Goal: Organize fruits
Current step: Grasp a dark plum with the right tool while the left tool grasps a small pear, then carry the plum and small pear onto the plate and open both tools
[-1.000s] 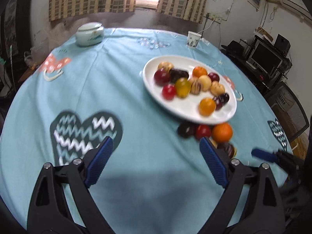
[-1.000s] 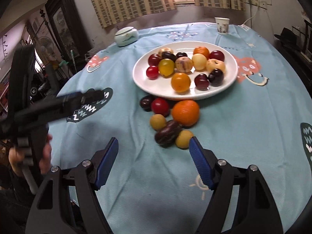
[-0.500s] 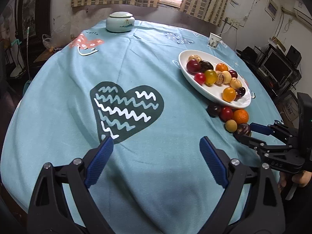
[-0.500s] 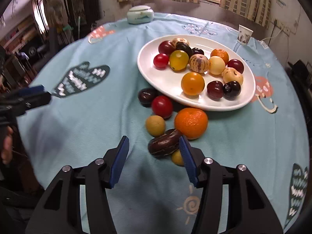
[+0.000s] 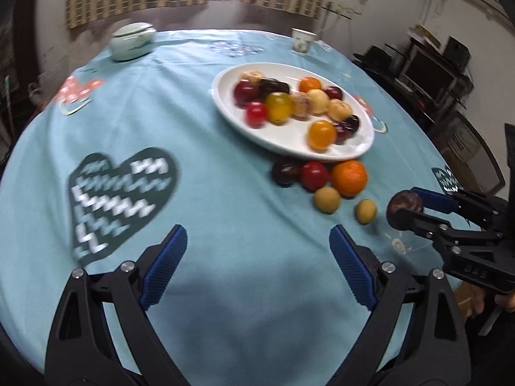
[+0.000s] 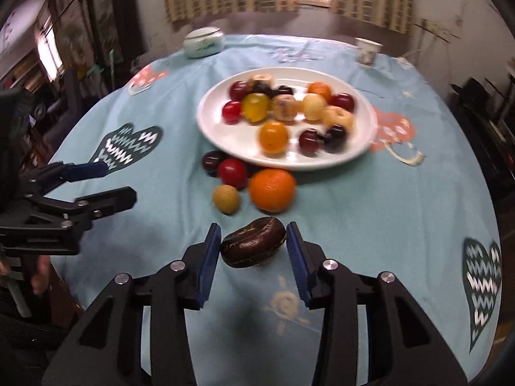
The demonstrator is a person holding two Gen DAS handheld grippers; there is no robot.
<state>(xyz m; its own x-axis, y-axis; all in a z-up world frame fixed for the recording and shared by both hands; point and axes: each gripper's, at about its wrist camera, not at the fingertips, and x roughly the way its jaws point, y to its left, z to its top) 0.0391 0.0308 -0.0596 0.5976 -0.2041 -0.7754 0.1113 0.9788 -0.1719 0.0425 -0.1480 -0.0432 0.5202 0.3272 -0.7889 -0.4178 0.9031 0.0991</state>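
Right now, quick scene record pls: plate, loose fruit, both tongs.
plate: white oval plate, many small fruits on it
loose on cloth: orange, red fruit, dark plum, two small yellow-green fruits
right tongs: have just been closing, dark brown oblong fruit between the pads, held
left tongs: open, nothing between them, over bare tablecloth

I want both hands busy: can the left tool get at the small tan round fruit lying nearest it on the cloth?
Probably yes. The left tool is open and holds nothing, and only bare blue tablecloth lies between it and the small tan round fruit.
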